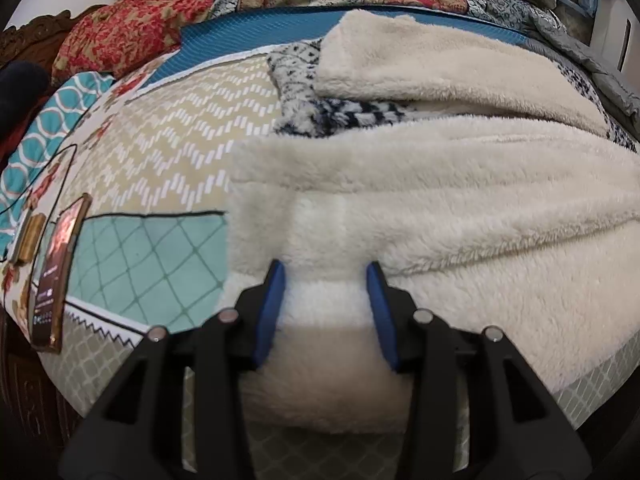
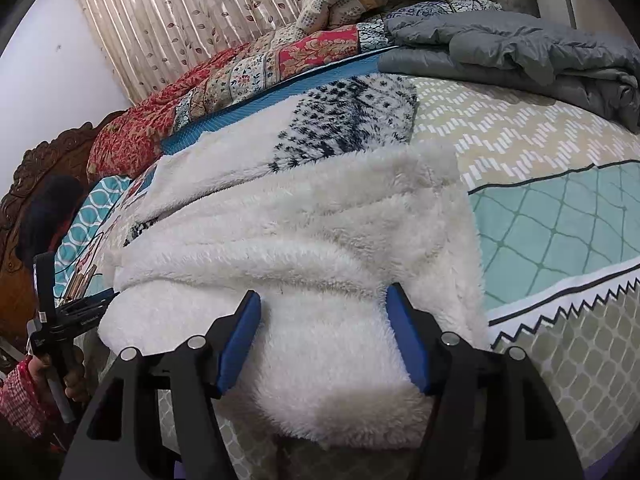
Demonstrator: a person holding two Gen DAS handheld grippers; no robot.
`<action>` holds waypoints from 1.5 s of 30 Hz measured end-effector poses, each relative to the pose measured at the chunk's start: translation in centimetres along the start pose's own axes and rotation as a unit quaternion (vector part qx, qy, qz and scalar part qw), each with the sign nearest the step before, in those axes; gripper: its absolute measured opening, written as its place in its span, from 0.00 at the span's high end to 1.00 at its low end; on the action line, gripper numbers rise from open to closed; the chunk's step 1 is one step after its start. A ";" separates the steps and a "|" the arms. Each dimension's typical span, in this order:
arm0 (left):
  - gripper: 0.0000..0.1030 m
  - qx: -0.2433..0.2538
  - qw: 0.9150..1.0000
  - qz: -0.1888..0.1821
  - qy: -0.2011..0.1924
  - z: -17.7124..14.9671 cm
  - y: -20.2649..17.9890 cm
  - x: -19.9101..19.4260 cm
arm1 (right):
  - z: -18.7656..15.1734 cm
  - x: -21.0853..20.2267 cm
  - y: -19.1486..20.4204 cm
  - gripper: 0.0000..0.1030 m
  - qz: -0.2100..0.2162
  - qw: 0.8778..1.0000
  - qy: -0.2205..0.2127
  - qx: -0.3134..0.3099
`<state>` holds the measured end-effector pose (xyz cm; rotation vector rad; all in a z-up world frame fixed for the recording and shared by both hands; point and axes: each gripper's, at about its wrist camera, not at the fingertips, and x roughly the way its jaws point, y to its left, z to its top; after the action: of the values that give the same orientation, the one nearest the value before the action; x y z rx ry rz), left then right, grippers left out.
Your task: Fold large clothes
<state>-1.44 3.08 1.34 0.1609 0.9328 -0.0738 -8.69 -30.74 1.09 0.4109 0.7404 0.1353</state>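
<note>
- Two grippers sit at the near hem of a cream fleece point(image 1: 420, 184) spread on the bed point(image 1: 172, 160), each straddling a thick bunch of pile.
- Left gripper point(image 1: 326, 276): jaws partly open, fleece filling the gap and touching both blue pads; whether it is truly clamped I cannot tell.
- Right gripper point(image 2: 324, 300): jaws wider, fleece between them, the pads looking only lightly against it; no firm grip shows.
- Step in hand, as I judge it: taking hold of the near edge for a fold toward 12 o'clock.
- Next move calls for both jaws to pinch firmly, then lift together and carry the hem evenly over the far part.
- Left view alone shows a phone point(image 1: 54, 276) at 9 o'clock.
- Right view alone shows a grey quilt point(image 2: 520, 52) at 1 o'clock, and a hand point(image 2: 60, 376) on the other tool's handle at 8 o'clock.
</note>
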 end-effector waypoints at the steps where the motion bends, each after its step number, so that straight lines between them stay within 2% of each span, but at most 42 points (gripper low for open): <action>1: 0.59 0.001 1.000 0.001 -0.002 -0.1 0.0 0.0 | 0.1 0.1 0.0 0.47 0.001 1.000 0.001 -0.001; 10: 0.59 0.004 1.000 0.004 -0.008 -0.1 -0.2 -0.1 | 0.0 0.3 0.4 0.52 0.001 1.000 0.003 -0.010; 45: 0.59 0.004 1.000 0.004 -0.008 -0.2 -0.3 -0.2 | -0.1 0.2 0.4 0.53 0.004 1.000 0.003 -0.009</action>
<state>-1.73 2.82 1.33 0.1720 0.9169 -0.0714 -8.59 -30.30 1.06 0.3969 0.7436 0.1509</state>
